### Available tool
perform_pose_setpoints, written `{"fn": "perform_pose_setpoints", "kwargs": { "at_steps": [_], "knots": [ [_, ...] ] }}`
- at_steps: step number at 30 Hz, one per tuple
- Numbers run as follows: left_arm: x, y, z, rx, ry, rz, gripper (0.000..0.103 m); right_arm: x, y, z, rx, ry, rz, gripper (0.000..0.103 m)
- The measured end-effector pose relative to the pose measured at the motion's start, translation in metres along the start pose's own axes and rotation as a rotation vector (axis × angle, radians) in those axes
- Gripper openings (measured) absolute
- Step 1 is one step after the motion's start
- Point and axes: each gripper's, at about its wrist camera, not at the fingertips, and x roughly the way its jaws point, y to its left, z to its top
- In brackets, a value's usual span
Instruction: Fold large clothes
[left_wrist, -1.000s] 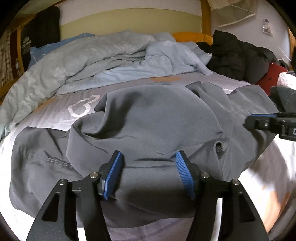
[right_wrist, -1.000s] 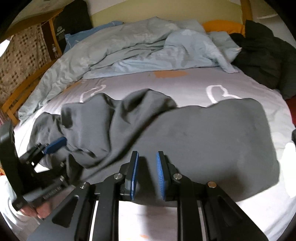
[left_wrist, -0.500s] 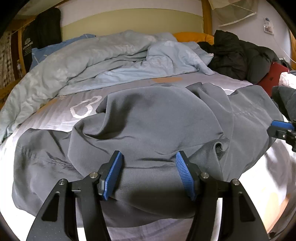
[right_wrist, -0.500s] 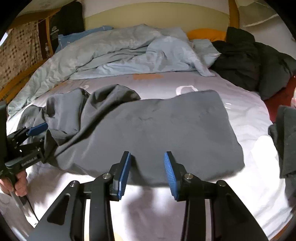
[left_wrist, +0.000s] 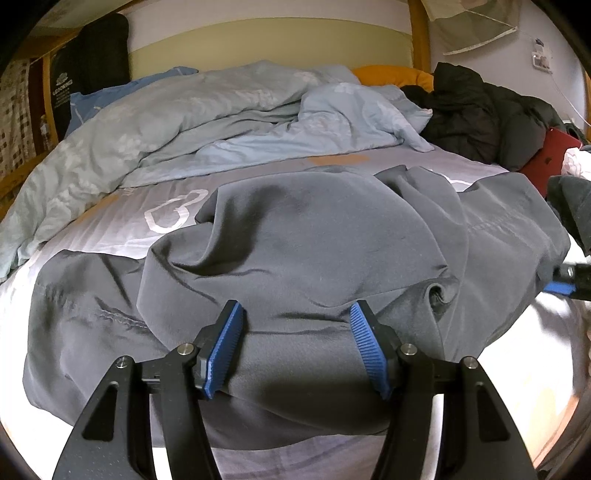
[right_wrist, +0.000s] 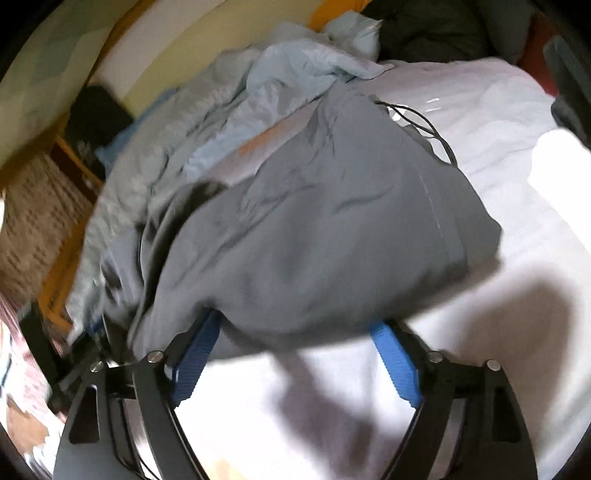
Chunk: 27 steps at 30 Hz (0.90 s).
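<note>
A large grey garment lies rumpled and partly folded over on the pale bed sheet. My left gripper stands over its near edge. The blue pads are well apart and a fold of the cloth fills the gap between them. In the right wrist view, which is blurred and tilted, the garment has its near edge draped across the tips of my right gripper. Its jaws are opening wide around that edge and do not pinch it. One blue pad of the right gripper shows at the far right of the left wrist view.
A crumpled light blue duvet covers the head of the bed. A black jacket, an orange pillow and a red flat thing lie at the back right. A thin black cable crosses the garment's far corner.
My right gripper has gone from nearly shut to wide, rolled, and dropped to the garment's near edge. In the left wrist view it slid out to the right edge. The left gripper has not moved.
</note>
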Motion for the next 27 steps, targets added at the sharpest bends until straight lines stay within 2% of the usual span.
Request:
{"fn": "perform_pose_setpoints", "kwargs": {
  "at_steps": [4,5,6,8,9,10,13,15,18,20,22,25,26,27],
  "knots": [
    [-0.001,-0.003,-0.005,0.008,-0.015,0.018,0.06,0.013,-0.002,0.02,0.095,-0.027,0.024,0.085],
    [-0.001,-0.004,-0.006,0.011,-0.017,0.02,0.06,0.015,-0.002,0.025,0.134,-0.04,0.018,0.068],
    [-0.001,-0.003,-0.006,0.009,-0.018,0.02,0.06,0.016,0.001,0.03,0.158,-0.053,-0.028,0.057],
    [-0.001,-0.003,-0.007,0.005,-0.019,0.016,0.06,0.014,0.023,0.04,0.1,-0.082,-0.115,0.027],
    [-0.002,-0.003,-0.008,0.003,-0.02,0.015,0.06,0.006,0.045,0.045,0.015,-0.123,-0.163,0.024],
    [-0.002,-0.003,-0.01,-0.005,-0.02,0.015,0.06,-0.007,0.074,0.049,-0.07,-0.173,-0.187,0.023],
    [-0.008,-0.007,-0.022,0.025,-0.048,0.038,0.06,-0.04,0.149,0.048,-0.254,-0.287,-0.162,0.021],
    [-0.018,-0.001,-0.027,-0.012,-0.055,0.039,0.059,-0.049,0.208,0.035,-0.392,-0.357,-0.179,0.021],
    [-0.045,0.014,-0.037,-0.032,-0.084,0.018,0.059,-0.042,0.277,0.015,-0.528,-0.392,-0.18,0.021],
    [-0.071,0.024,-0.048,-0.016,-0.121,0.031,0.059,-0.03,0.312,0.005,-0.578,-0.393,-0.172,0.021],
    [-0.098,0.045,-0.053,-0.049,-0.161,0.047,0.059,-0.017,0.342,-0.013,-0.625,-0.387,-0.156,0.021],
    [-0.136,0.098,-0.054,-0.202,-0.221,0.113,0.059,0.008,0.371,-0.055,-0.722,-0.394,-0.155,0.021],
    [-0.148,0.118,-0.054,-0.241,-0.241,0.169,0.059,0.017,0.377,-0.068,-0.744,-0.391,-0.152,0.021],
    [-0.155,0.136,-0.053,-0.231,-0.254,0.258,0.06,0.028,0.381,-0.081,-0.758,-0.382,-0.144,0.021]
  ]
}}
